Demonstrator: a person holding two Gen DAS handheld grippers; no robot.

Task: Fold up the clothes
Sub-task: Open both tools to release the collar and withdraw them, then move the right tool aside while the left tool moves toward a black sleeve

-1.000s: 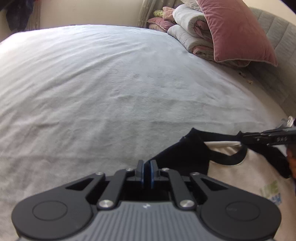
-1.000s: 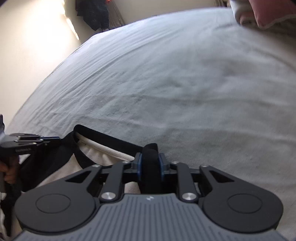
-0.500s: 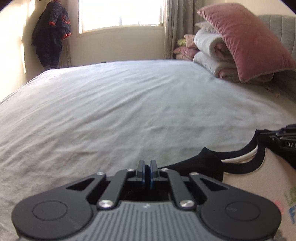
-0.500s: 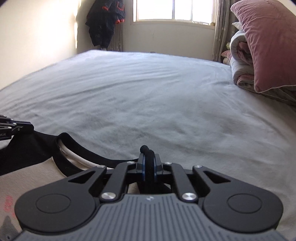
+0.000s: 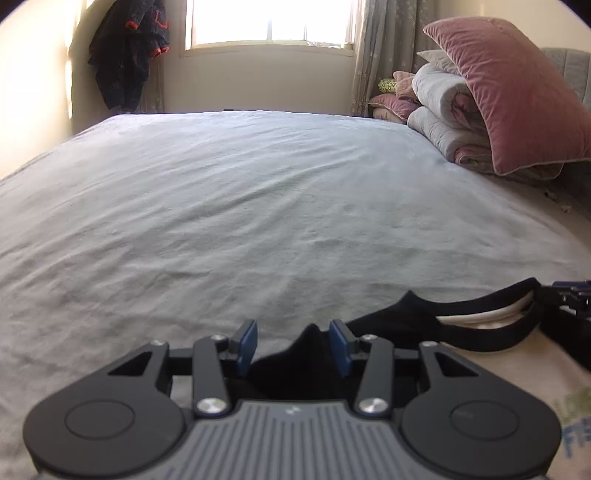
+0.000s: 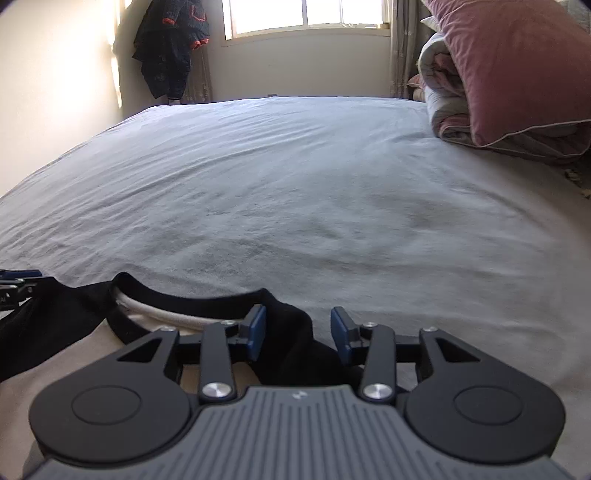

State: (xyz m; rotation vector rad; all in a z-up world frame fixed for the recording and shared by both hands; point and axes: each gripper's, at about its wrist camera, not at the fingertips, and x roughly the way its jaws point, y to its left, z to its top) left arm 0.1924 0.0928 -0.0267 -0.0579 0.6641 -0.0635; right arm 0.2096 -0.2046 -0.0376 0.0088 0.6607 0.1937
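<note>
Nearest, the left gripper (image 5: pixel 293 347) is seen w/ jaws opening; a peak of the black sleeve (image 5: pixel 314 354) sits between the blue pads (image 5: pixel 248 347), not pressed by them. The right gripper (image 6: pixel 297 334) is likewise opening, w/ black shoulder fabric lying between its pads (image 6: pixel 256 332), untouched on the right side.

The T-shirt (image 5: pixel 517 373), cream body w/ black neckband and sleeves plus a green/blue print, is laid flat at the near edge of the bed, collar pointing away from the cams. Each gripper's tip is caught at the frame edge of the other's view, beside the collar.

Beyond, the pale grey bedsheet (image 5: pixel 258 206) is spread wide, lightly creased. Further right, a pink velvet pillow (image 5: pixel 517 96) is leaned on rolled quilts (image 5: pixel 439 110). At the far wall, a window (image 5: pixel 273 22), a curtain (image 5: pixel 380 55) and a dark hanging garment (image 5: pixel 129 51) are seen.
</note>
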